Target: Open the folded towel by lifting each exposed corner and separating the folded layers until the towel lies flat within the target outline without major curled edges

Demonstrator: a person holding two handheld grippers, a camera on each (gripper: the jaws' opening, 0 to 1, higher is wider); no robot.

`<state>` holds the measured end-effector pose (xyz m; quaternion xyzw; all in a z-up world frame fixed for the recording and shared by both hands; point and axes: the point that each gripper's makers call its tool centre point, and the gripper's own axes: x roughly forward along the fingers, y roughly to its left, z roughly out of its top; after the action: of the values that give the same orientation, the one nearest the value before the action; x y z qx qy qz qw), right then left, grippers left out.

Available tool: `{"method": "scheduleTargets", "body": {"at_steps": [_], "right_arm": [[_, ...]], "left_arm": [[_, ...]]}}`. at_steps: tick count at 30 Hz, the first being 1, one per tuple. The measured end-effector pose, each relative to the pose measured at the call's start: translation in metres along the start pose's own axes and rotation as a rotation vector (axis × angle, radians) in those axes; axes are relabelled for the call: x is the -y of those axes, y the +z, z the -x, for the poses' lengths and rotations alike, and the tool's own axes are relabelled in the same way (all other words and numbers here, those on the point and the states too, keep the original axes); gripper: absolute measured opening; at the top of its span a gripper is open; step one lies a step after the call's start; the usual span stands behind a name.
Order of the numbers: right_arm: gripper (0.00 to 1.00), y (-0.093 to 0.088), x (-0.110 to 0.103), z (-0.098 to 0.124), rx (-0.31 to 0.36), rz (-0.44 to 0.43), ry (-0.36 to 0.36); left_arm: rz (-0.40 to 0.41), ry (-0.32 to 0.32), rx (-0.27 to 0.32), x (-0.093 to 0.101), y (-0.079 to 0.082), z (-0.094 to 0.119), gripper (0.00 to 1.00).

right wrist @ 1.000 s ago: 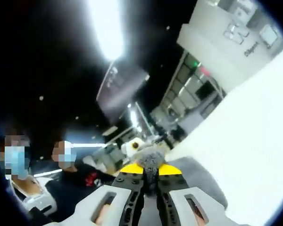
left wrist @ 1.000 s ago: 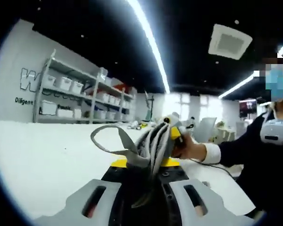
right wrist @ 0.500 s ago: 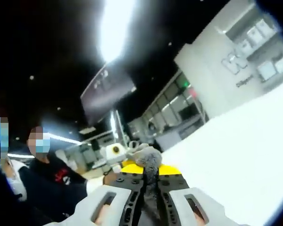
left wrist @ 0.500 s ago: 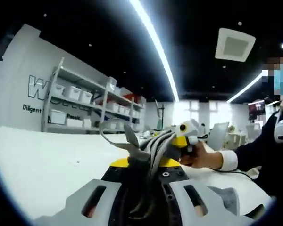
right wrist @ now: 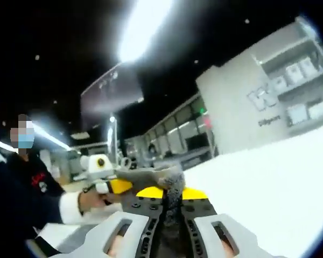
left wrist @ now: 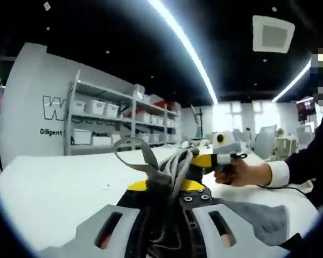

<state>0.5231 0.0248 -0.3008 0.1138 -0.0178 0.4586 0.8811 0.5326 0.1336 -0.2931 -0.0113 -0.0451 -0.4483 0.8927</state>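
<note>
The grey towel point(left wrist: 172, 164) is bunched between the jaws of my left gripper point(left wrist: 164, 188), which is shut on it; a grey hanging loop point(left wrist: 142, 158) sticks out to the left. More of the towel point(left wrist: 261, 220) lies on the white table at lower right. My right gripper point(left wrist: 220, 156), held by a hand, hovers just beyond, right of the bunch. In the right gripper view my right gripper point(right wrist: 171, 194) is shut on a fuzzy towel corner point(right wrist: 173, 180). A towel edge point(right wrist: 142, 174) runs left to the left gripper point(right wrist: 105, 174).
The white table point(left wrist: 54, 188) spreads out to the left and ahead point(right wrist: 269, 177). Metal shelves with white bins point(left wrist: 102, 121) stand against the far wall. A person's dark sleeve and white cuff point(left wrist: 290, 169) reach in from the right, and another person point(right wrist: 27, 172) stands at left.
Both views have swung and levelled with the hands. The two grippers sit a little farther apart than before, each still holding the towel, and more towel shows on the table.
</note>
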Motion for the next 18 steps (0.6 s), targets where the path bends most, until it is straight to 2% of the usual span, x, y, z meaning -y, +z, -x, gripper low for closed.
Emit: {"method": "scheduleTargets", "body": {"at_steps": [2,3,4,7,8,11,13,16,18], "right_arm": [[0.02,-0.001,0.001,-0.002,-0.004,0.004,-0.011],[0.02,-0.001,0.005,-0.002,-0.004,-0.009,-0.018],[0.02,0.000,0.006,-0.001,0.005,-0.057,-0.014],[0.02,-0.001,0.008,-0.001,0.009,-0.066,-0.013],[0.02,-0.003,0.010,-0.003,0.005,-0.056,-0.023],[0.02,-0.006,0.016,-0.007,0.001,0.013,-0.057],[0.02,-0.007,0.017,-0.009,0.008,0.021,-0.058],[0.02,-0.006,0.021,-0.012,0.031,0.039,-0.048],[0.02,-0.007,0.027,-0.015,0.031,0.096,-0.067]], "left_arm": [[0.013,-0.004,0.008,-0.003,-0.002,-0.003,0.13],[0.039,-0.015,0.034,-0.005,0.000,-0.005,0.13],[0.064,-0.019,0.049,-0.007,-0.001,-0.007,0.13],[0.054,0.004,0.026,-0.008,-0.007,-0.009,0.13],[0.020,0.018,0.023,-0.004,-0.006,-0.009,0.13],[-0.014,0.047,0.007,0.004,-0.008,-0.010,0.13],[-0.031,0.053,0.012,0.008,-0.006,-0.010,0.13],[-0.054,0.078,0.017,0.005,-0.006,-0.010,0.13],[-0.058,0.101,0.016,0.002,-0.007,-0.014,0.13]]}}
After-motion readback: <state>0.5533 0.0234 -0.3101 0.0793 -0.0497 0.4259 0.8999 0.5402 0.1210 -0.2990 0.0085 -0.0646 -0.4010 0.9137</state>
